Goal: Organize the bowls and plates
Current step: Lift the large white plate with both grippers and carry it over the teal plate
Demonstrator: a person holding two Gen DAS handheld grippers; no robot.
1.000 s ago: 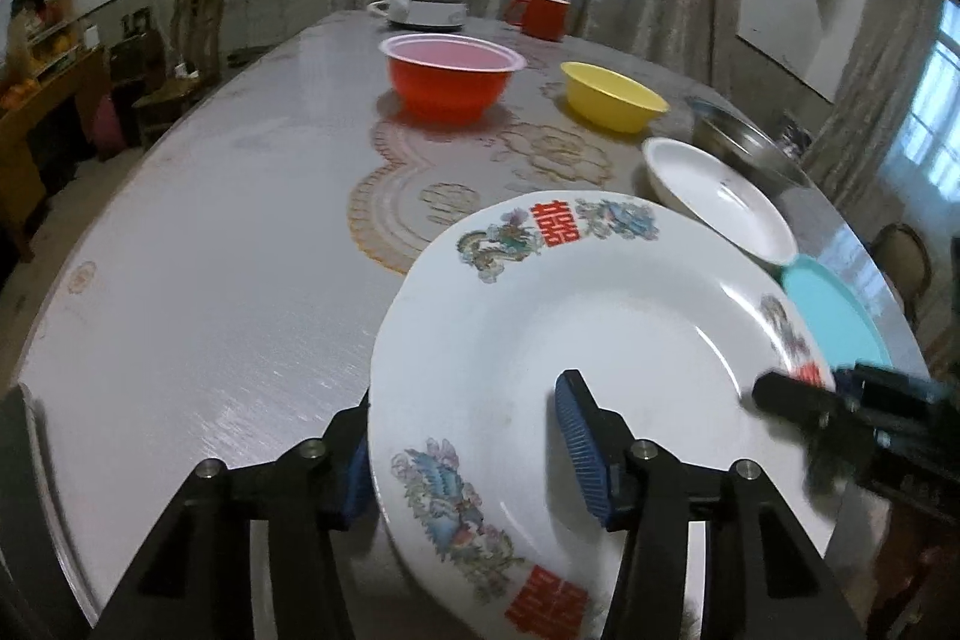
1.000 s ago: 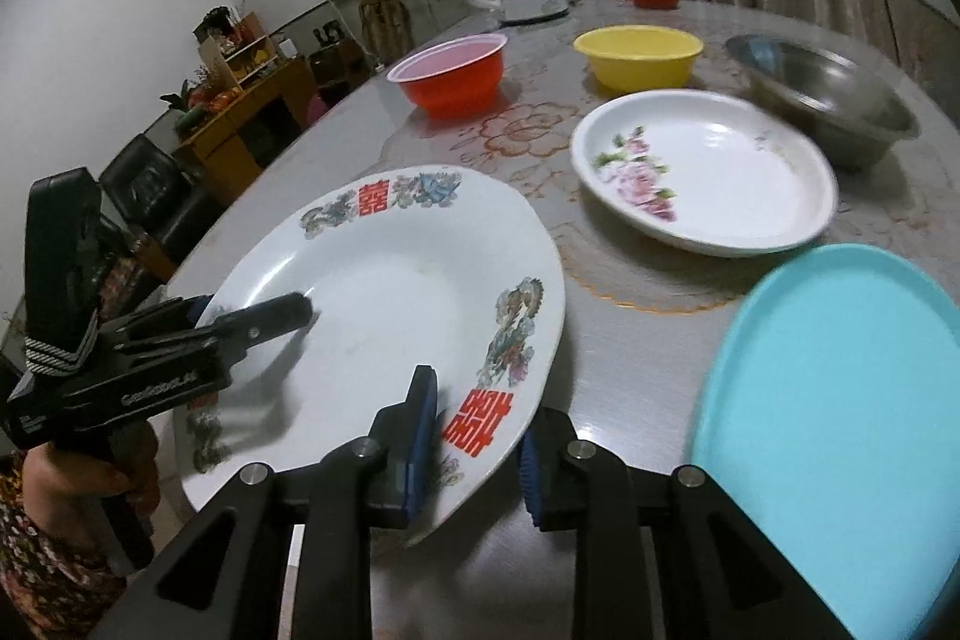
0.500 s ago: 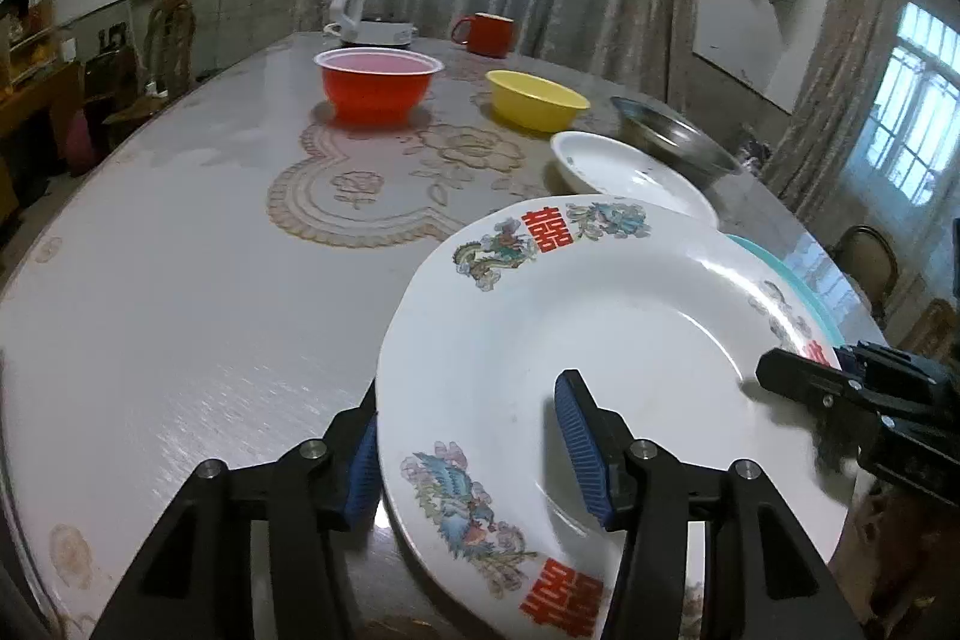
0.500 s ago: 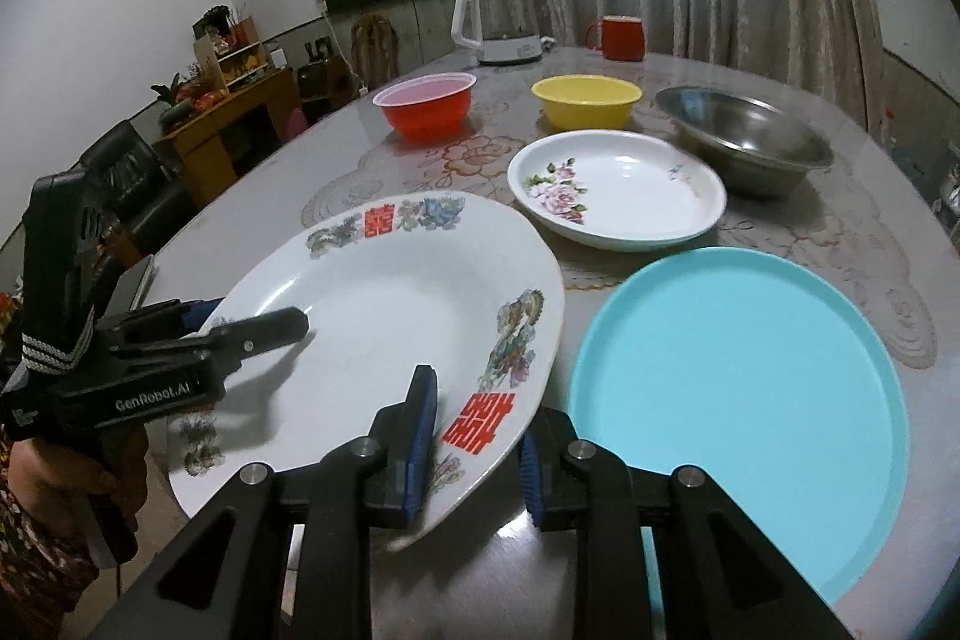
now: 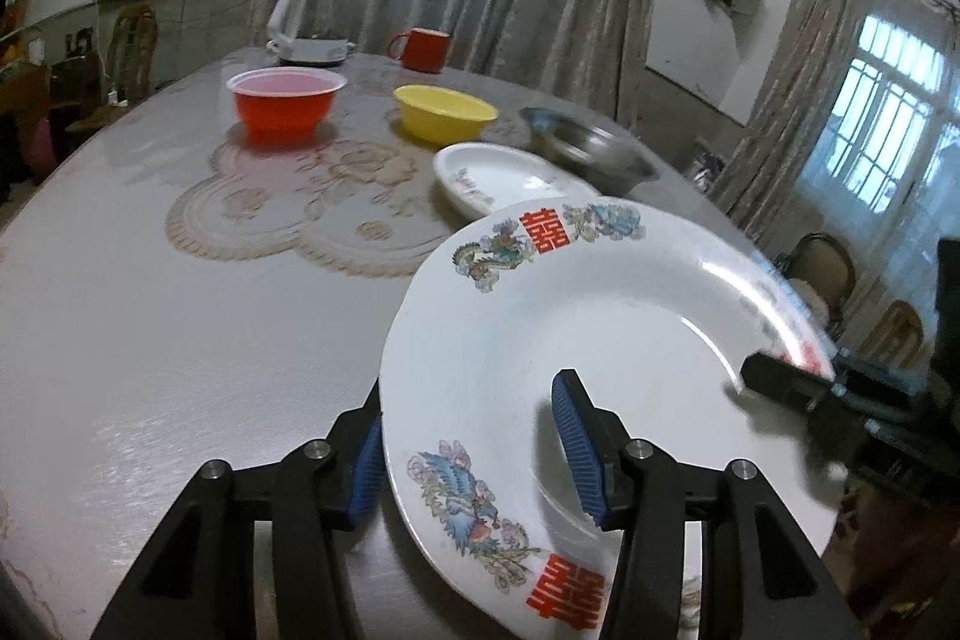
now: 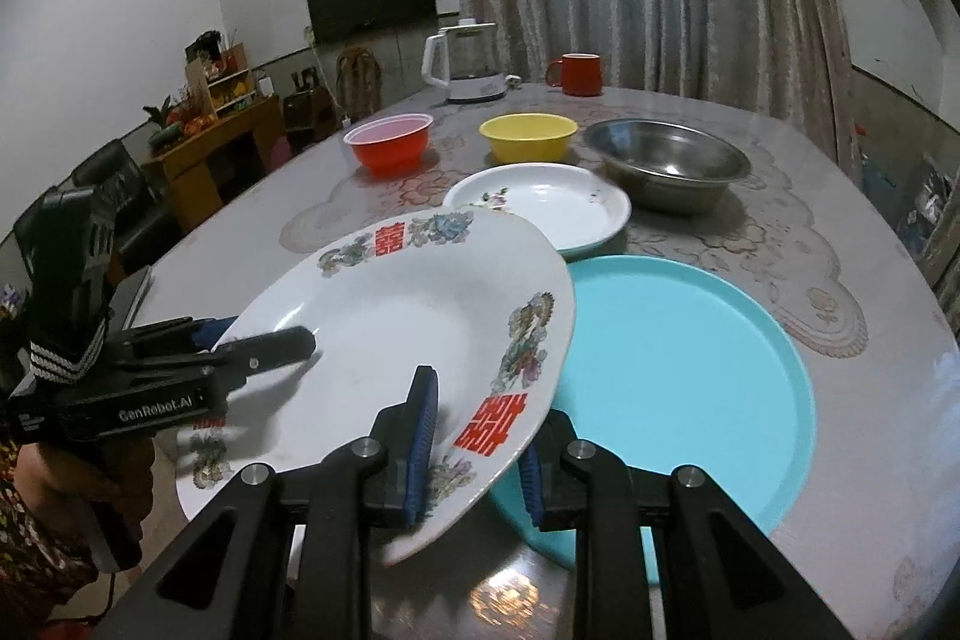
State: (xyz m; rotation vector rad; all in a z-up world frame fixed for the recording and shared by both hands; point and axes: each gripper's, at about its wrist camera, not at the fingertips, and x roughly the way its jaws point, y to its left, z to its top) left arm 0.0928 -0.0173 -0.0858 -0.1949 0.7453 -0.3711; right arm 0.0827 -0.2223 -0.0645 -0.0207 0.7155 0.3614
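A large white plate with red characters and bird patterns (image 5: 576,340) (image 6: 408,328) is held above the table, tilted, by both grippers. My left gripper (image 5: 474,454) is shut on its left rim; it also shows in the right wrist view (image 6: 264,346). My right gripper (image 6: 480,448) is shut on its right rim and shows in the left wrist view (image 5: 780,382). The plate's right edge overlaps a big turquoise plate (image 6: 678,358) on the table. Behind stand a white flowered plate (image 6: 546,208), a steel bowl (image 6: 666,160), a yellow bowl (image 6: 528,136) and a red bowl (image 6: 390,142).
A white kettle (image 6: 462,64) and a red mug (image 6: 576,73) stand at the far side of the round table (image 5: 180,316). Chairs and a window lie right of the table, a sideboard and sofa to the left.
Both grippers have lifted the patterned plate higher and carried it right, so it now overlaps the turquoise plate and tilts more. Both grips stayed shut.
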